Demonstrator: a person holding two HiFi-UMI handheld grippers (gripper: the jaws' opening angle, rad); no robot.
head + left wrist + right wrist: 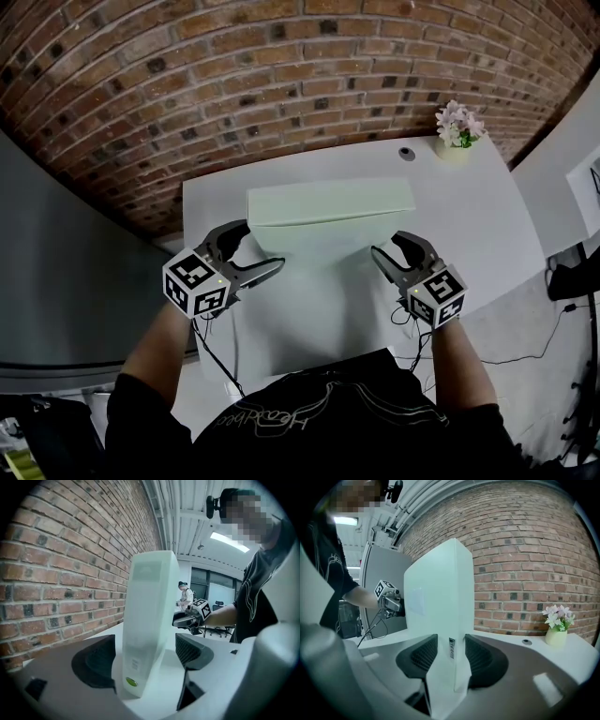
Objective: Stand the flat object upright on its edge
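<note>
A brick wall (234, 84) rises behind the white tabletop (487, 225). In the head view, the flat white box (330, 203) stands upright on its long edge, between the left tongs (262, 246) and the right tongs (387, 246). In the left gripper view, the left jaws stand wide apart around one end of the box without clamping it. In the right gripper view, the right jaws press on both faces of the other end.

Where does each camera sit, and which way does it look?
Head view: on the person's head, looking steeply down at table, upright white box, forearms, left hand-held gripper, right hand-held gripper.
Left gripper view: rides that gripper, facing the box's end between open jaws; the person's torso shows.
Right gripper view: rides that gripper, jaws clamped on the other end; arm shows.
Shared: each gripper view sees the opposite gripper.
</note>
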